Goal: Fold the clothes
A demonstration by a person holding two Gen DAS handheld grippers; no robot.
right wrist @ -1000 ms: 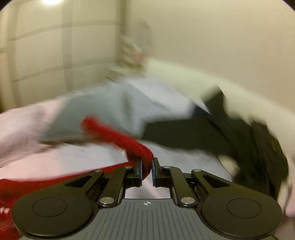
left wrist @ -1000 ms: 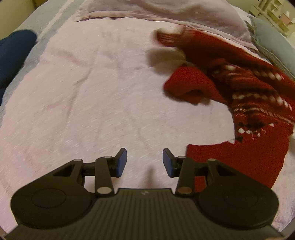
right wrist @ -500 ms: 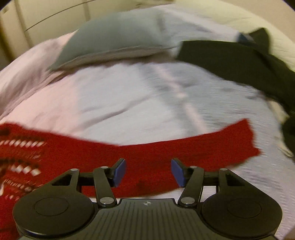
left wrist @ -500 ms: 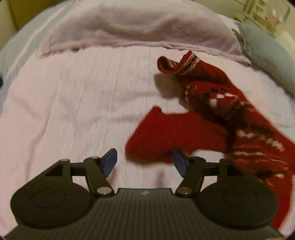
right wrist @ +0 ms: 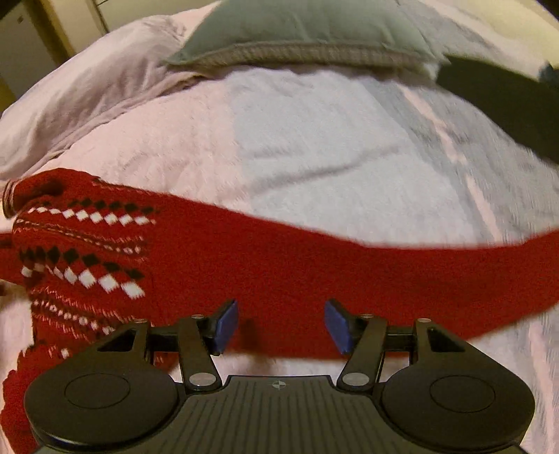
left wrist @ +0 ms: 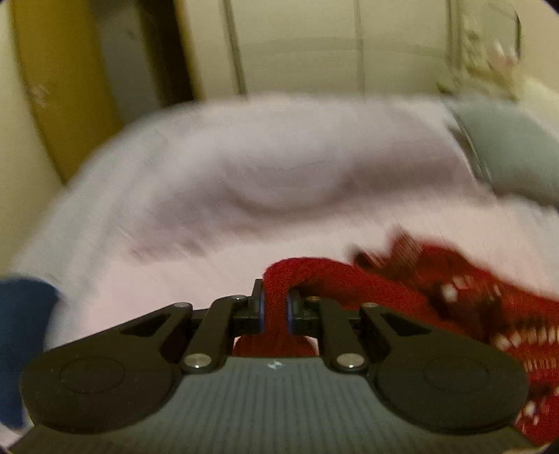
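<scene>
- The pale pink bedspread (right wrist: 216, 146) covers the bed across both views; a lilac pillow (left wrist: 279, 167) lies at the far end.
- A grey pillow (right wrist: 307, 31) sits far, with a black garment (right wrist: 506, 101) to the far right.
- The red sweater (right wrist: 272, 265) lies across the near bedspread, its diamond-patterned part to the left, one plain sleeve stretching right.
- The left gripper (left wrist: 275, 307) is pinched on a fold of the sweater.
- The right gripper (right wrist: 281, 324) is spread wide just over the sleeve.

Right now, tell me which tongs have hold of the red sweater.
The left tongs: shut on a bunched fold of the red sweater. The right tongs are open above a flat sleeve, gripping nothing.
</scene>
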